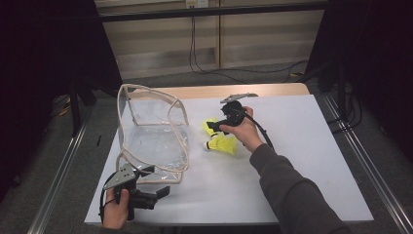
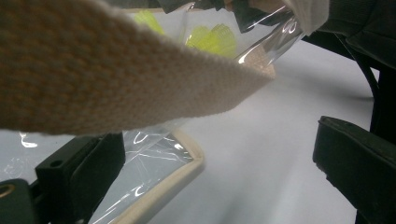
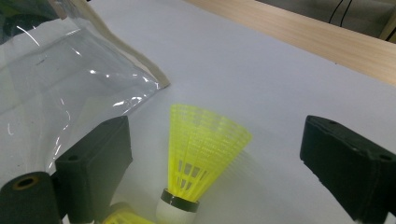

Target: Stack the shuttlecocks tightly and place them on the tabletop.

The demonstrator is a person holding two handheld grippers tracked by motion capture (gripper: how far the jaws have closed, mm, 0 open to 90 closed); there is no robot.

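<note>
1. High view: the work looks to be putting yellow shuttlecocks into the clear bag (image 1: 153, 131), and the step in hand is the pick-up. The bag stands open on the left of the white tabletop (image 1: 302, 161). Two shuttlecocks lie just right of it, one nearer (image 1: 221, 144) and one farther (image 1: 210, 126). The right tool (image 1: 214, 125) hangs over the far one; the left tool (image 1: 158, 185) sits at the bag's near edge.

2. Left gripper view: the left tool's jaws stand wide apart. The bag's woven strap (image 2: 116, 79) crosses above them, and I cannot tell whether it touches either. The bag's trimmed corner (image 2: 187, 163) lies between the jaws.

3. Right gripper view: the right tool's jaws are wide, gripping nothing, and a shuttlecock (image 3: 198, 154) stands between them, skirt upward and clear of both. Next, I judge, the jaws should close gently on the skirt, then carry it left to the bag's mouth.
</note>
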